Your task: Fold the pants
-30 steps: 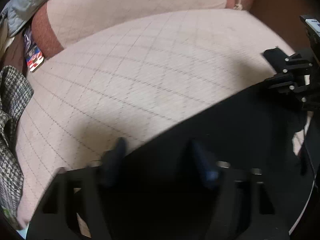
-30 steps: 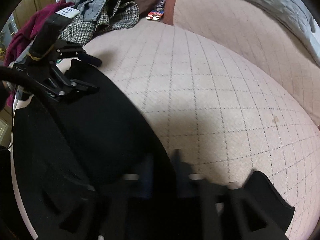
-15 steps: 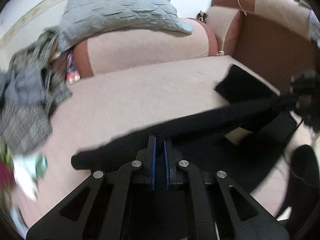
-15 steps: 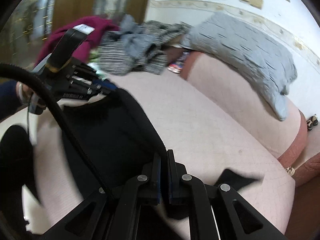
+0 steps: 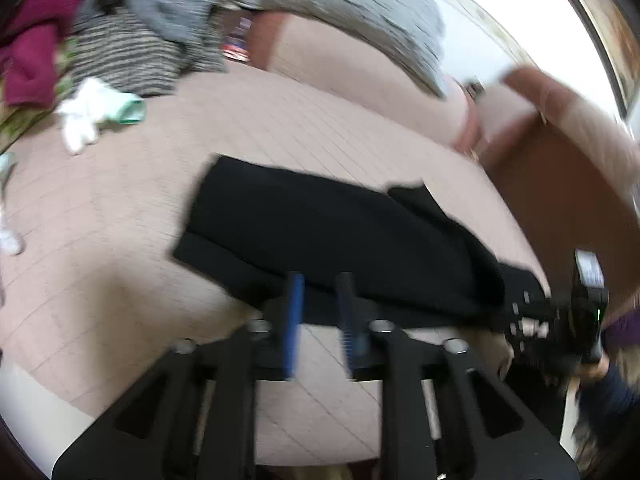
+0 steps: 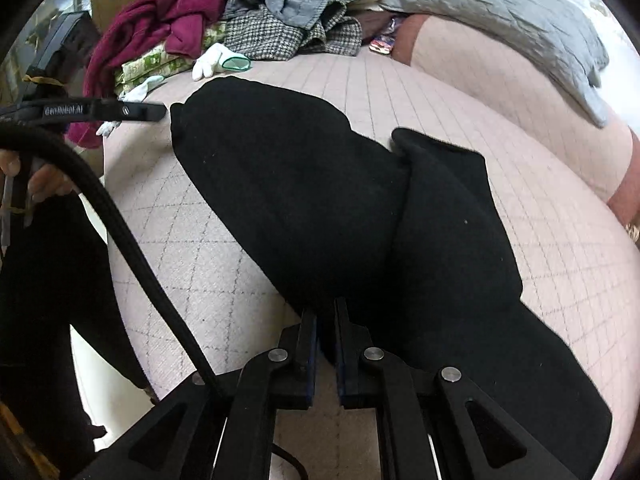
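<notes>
Black pants (image 5: pixel 320 236) lie flat across the pink quilted sofa seat (image 5: pixel 120 208); they also show in the right wrist view (image 6: pixel 320 200), with one part folded over on the right. My left gripper (image 5: pixel 320 284) is open at the near edge of the pants, with nothing between its blue pads. My right gripper (image 6: pixel 326 312) is shut on the near edge of the pants. The left gripper also shows in the right wrist view (image 6: pixel 160 111), just left of the pants' far corner. The right gripper shows at the right of the left wrist view (image 5: pixel 560 312).
A pile of clothes (image 6: pixel 260 16) lies at the sofa's far left end, with white gloves (image 6: pixel 216 60) in front of it. A grey quilted blanket (image 6: pixel 500 12) drapes over the backrest. A brown armrest (image 5: pixel 560 200) closes the right end. A black cable (image 6: pixel 120 232) runs across the left.
The pants were held up stretched between both grippers; now they lie flat on the seat. My left gripper has opened and let go. My right gripper still holds the fabric.
</notes>
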`<state>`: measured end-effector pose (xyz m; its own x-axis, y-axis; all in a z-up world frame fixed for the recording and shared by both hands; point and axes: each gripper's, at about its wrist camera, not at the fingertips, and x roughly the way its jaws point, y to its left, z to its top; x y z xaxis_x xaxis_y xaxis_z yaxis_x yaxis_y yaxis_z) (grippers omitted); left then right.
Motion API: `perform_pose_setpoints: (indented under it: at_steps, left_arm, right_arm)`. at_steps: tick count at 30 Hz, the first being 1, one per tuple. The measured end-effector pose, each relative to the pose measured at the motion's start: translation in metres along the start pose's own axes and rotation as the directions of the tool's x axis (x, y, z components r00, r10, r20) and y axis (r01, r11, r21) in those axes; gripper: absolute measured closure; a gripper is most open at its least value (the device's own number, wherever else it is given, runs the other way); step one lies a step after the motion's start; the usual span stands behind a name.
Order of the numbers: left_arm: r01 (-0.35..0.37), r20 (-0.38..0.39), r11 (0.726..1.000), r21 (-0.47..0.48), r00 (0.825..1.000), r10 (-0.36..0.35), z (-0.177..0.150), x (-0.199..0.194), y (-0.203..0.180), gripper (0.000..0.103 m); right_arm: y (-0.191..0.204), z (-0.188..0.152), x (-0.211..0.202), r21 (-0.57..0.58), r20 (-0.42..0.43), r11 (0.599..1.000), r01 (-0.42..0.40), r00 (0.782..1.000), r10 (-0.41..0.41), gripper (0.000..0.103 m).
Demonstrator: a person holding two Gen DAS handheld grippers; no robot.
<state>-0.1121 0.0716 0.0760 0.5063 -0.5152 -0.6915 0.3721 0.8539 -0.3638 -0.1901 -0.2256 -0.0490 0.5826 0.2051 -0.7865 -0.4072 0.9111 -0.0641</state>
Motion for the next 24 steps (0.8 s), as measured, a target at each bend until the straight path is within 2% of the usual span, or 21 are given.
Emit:
perform_pose_setpoints:
  at_steps: [1, 3, 5, 8, 10, 11, 12, 14, 18, 19, 20, 21, 23, 24]
  left_arm:
    - [-0.008, 0.014, 1.000, -0.016, 1.000, 0.008, 0.004, 0.000, 0.004, 0.056]
    - [-0.012, 0.041, 0.999, -0.051, 0.999, 0.014, 0.015, 0.001, 0.010, 0.050]
    - [-0.041, 0.031, 0.997, -0.064, 0.999, 0.043, 0.024, 0.012, 0.011, 0.048]
    - [-0.132, -0.008, 0.987, -0.091, 0.991, 0.132, 0.030, 0.035, 0.016, 0.048]
    - [-0.156, -0.045, 0.980, -0.124, 0.987, 0.152, 0.029, 0.049, 0.021, 0.048]
    - [-0.144, -0.047, 0.980, -0.136, 0.989, 0.139, 0.028, 0.053, 0.024, 0.049]
    - [-0.135, -0.042, 0.982, -0.133, 0.991, 0.130, 0.026, 0.053, 0.023, 0.049]
    - [-0.170, -0.034, 0.981, -0.090, 0.985, 0.167, 0.019, 0.054, 0.017, 0.050]
    - [-0.226, -0.045, 0.973, -0.045, 0.973, 0.224, 0.012, 0.053, 0.011, 0.050]
    - [-0.239, -0.026, 0.969, -0.056, 0.971, 0.238, 0.013, 0.044, 0.010, 0.050]
    - [-0.255, -0.005, 0.965, -0.064, 0.967, 0.255, 0.016, 0.040, 0.008, 0.050]
    - [-0.273, 0.020, 0.959, -0.070, 0.961, 0.275, 0.016, 0.033, 0.007, 0.050]
    - [-0.297, 0.071, 0.951, -0.087, 0.950, 0.303, 0.020, 0.021, 0.004, 0.050]
    - [-0.290, 0.092, 0.952, -0.096, 0.950, 0.299, 0.023, 0.016, 0.000, 0.050]
  right_arm:
    - [0.001, 0.000, -0.001, 0.001, -0.001, 1.000, -0.001, 1.000, 0.001, 0.098]
    - [0.004, -0.003, -0.005, 0.001, -0.006, 1.000, 0.004, 1.000, -0.004, 0.098]
    - [0.007, -0.002, -0.008, 0.009, -0.004, 1.000, 0.009, 1.000, -0.008, 0.098]
    - [0.006, -0.005, -0.012, 0.035, -0.002, 0.999, 0.003, 1.000, -0.003, 0.098]
    - [0.004, -0.004, -0.017, 0.050, 0.010, 0.999, -0.003, 1.000, 0.002, 0.098]
    - [0.004, -0.004, -0.020, 0.054, 0.017, 0.999, -0.010, 1.000, 0.009, 0.098]
    - [0.003, -0.005, -0.022, 0.051, 0.020, 0.999, -0.018, 1.000, 0.017, 0.098]
    - [0.003, -0.009, -0.024, 0.036, 0.023, 0.999, -0.035, 0.999, 0.035, 0.098]
    - [-0.001, -0.014, -0.008, 0.064, -0.027, 0.997, -0.053, 0.998, 0.055, 0.095]
    - [-0.002, -0.012, -0.012, 0.075, -0.020, 0.995, -0.064, 0.998, 0.066, 0.091]
    - [-0.004, -0.007, -0.020, 0.082, 0.001, 0.993, -0.081, 0.997, 0.081, 0.081]
    - [-0.006, -0.001, -0.030, 0.087, 0.037, 0.991, -0.102, 0.994, 0.099, 0.066]
    - [-0.013, 0.011, -0.047, 0.118, 0.126, 0.981, -0.154, 0.982, 0.139, 0.049]
    - [-0.019, 0.021, -0.054, 0.131, 0.162, 0.981, -0.144, 0.979, 0.122, 0.047]
